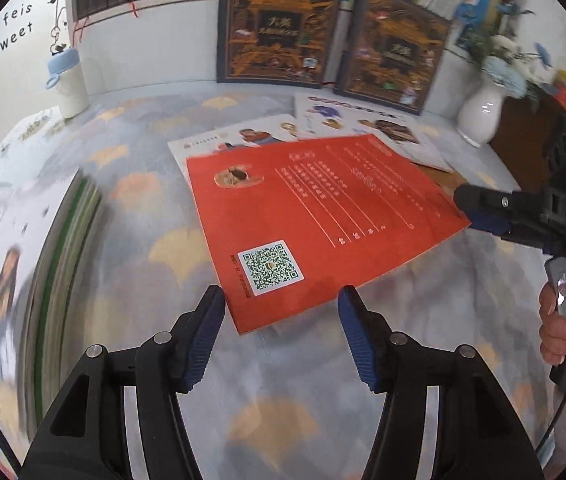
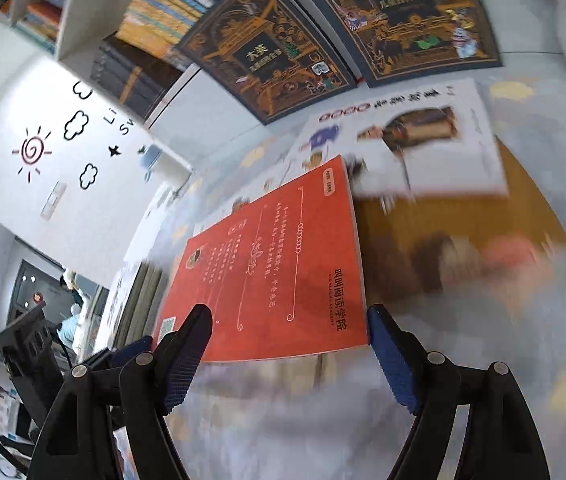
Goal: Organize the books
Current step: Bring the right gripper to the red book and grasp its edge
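A thin red book [image 1: 315, 216] lies back cover up on the patterned tablecloth, on top of white picture books [image 1: 363, 120]. My left gripper [image 1: 281, 300] is open, its fingertips on either side of the red book's near corner. My right gripper [image 1: 463, 208] comes in from the right, its fingertips at the red book's right edge. In the right wrist view the right gripper [image 2: 289, 322] is open around the near edge of the red book [image 2: 279, 264]. A white picture book [image 2: 407, 140] lies beyond it.
Two dark ornate books [image 1: 279, 24] [image 1: 395, 48] lean upright against the shelf at the back. A stack of books [image 1: 59, 256] lies at left. A white vase with flowers [image 1: 481, 112] and a white bottle [image 1: 67, 80] stand on the table.
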`<state>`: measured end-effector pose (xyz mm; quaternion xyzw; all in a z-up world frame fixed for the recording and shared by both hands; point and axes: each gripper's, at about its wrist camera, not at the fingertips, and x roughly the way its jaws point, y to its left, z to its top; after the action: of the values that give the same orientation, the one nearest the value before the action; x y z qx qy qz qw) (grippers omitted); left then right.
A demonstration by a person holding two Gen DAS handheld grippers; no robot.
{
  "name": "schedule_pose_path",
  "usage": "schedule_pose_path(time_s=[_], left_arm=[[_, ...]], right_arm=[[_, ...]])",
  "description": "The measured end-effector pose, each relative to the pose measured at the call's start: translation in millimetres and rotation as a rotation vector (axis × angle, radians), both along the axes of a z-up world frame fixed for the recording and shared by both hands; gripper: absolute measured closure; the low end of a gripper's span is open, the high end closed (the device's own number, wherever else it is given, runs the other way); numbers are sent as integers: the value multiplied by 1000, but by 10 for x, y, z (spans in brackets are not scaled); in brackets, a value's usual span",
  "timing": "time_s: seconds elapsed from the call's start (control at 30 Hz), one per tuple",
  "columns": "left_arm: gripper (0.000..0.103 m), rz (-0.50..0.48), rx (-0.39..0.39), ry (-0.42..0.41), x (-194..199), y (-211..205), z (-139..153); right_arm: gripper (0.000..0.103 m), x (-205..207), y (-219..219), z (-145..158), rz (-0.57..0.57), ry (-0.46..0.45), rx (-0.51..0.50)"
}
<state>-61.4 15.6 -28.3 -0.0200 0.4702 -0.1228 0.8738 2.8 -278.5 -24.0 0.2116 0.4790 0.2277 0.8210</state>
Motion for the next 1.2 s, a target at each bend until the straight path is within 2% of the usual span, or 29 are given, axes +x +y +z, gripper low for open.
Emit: schedule_pose_path(time_s=[0.27,0.37,0.43,0.47,0.5,0.53,0.57,0.6,0.63,0.67,0.7,0.77,0.83,0.9,0.97,1.07,1.13,1.2], left_arm=[[47,-41,-42,-56,-735,-94,254],[47,-62,-92,-68,-965,-97,421],[47,-73,-123,-105,-1076,-103,610],[47,-103,-163,-134,-1130,-113,749],[47,-131,-205,-141,-1146,-133,835],[47,-147,-236,-146,-1149,-154,918],[46,-139,-227,-165,-1150,-195,999],[45,-114,-178,-212,-1141,-250,1069],[45,-88,-121,-256,-1118,-298,1094],[45,-60,-65,-276,-1053,-339,1077],[45,-49,-46,-259,-951,-346,1011],[45,-55,-86,-172,-774,-291,821],[45,-73,-106,-87,-646,-255,590],[45,-72,-48,-39,-559,-224,347],[45,-73,-16,23,-532,-209,130],[45,-143,-54,111,-696,-175,-143],[45,-178,-64,142,-837,-192,-254],[45,-190,-31,123,-921,-232,-295]], right_arm=[[24,-1135,-207,364,-29,-88,53],[24,-1433,-301,546,-48,-133,91],[25,-1628,-374,733,-57,-179,134],[27,-1682,-394,826,-35,-196,185],[33,-1708,-388,895,6,-203,262],[34,-1719,-343,992,34,-207,315],[34,-1722,-278,1086,22,-225,278],[34,-1698,-191,1166,7,-254,206],[34,-1610,-59,1226,-9,-295,90],[34,-1537,-7,1205,-20,-292,51],[34,-1431,27,1136,-33,-264,42],[34,-1207,12,886,-47,-167,96],[34,-1190,-102,669,-60,-106,143],[34,-1298,-224,521,-62,-76,127],[34,-1470,-375,341,-65,-21,49],[34,-1646,-581,90,-69,89,8],[34,-1816,-754,-67,-91,164,33],[34,-1994,-856,-191,-95,213,124]])
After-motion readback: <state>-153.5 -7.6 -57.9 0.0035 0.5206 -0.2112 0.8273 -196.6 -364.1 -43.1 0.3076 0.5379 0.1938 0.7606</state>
